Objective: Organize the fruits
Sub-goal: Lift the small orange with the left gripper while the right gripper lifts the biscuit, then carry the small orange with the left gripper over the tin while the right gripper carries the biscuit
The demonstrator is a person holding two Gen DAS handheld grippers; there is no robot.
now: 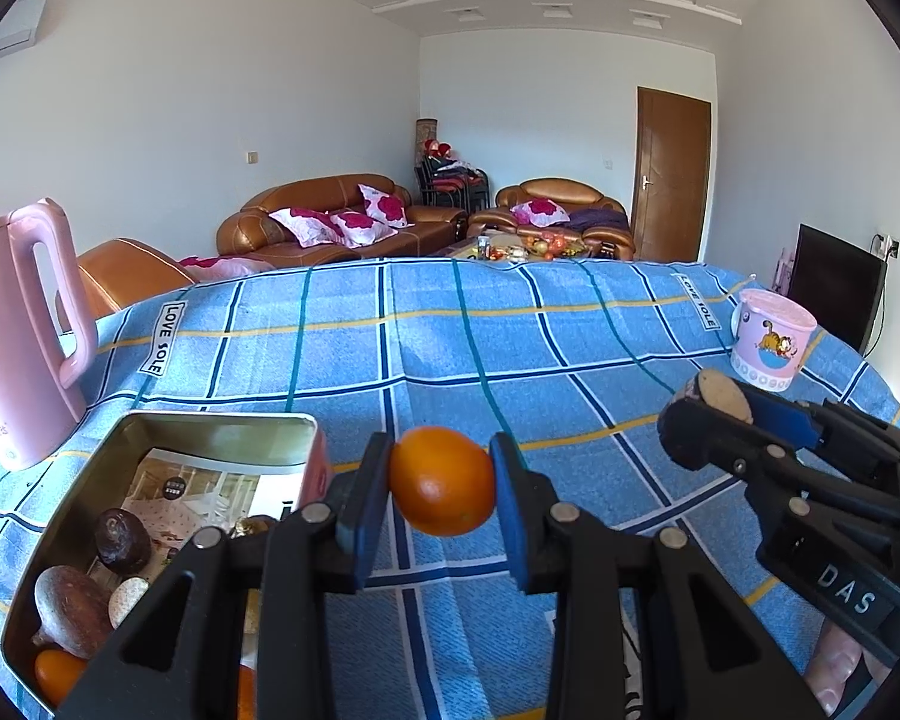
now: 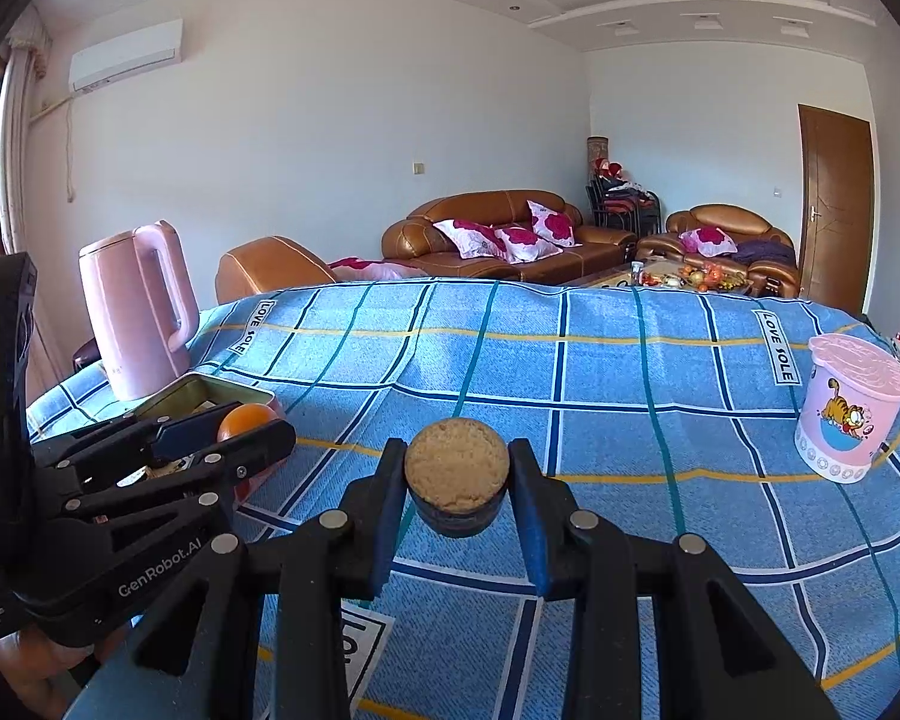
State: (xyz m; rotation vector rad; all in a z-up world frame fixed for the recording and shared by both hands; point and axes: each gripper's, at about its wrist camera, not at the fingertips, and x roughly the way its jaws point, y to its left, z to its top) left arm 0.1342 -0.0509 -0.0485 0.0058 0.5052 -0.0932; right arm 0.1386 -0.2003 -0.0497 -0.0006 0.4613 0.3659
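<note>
So the left gripper (image 1: pixel 441 483) had an orange (image 1: pixel 442 480) pinched right between its two blue pads, one pad on each side of the fruit, and it was held up off the blue checked tablecloth (image 1: pixel 570 360). The orange sat near the tips of the fingers, not deep in the jaws. Just to the left of it was the open metal tin (image 1: pixel 210 426), with a dark round fruit (image 1: pixel 123 540), a brownish one (image 1: pixel 69 606), a pale one and another orange piece (image 1: pixel 57 672) already lying inside on some printed paper.

The right gripper (image 2: pixel 457 483) was clamped on a dark halved fruit (image 2: pixel 457 474), tan cut face pointing up and toward the camera, also squeezed between both pads near the tips and clear of the cloth. From the left wrist view that gripper was over on the right, well apart from the tin.

Other stuff on the table: a pink kettle (image 1: pixel 18 330) behind the tin on the left, and a pink cartoon-cat cup (image 1: pixel 771 339) far right. Brown leather sofas (image 1: pixel 330 222) in the background.
</note>
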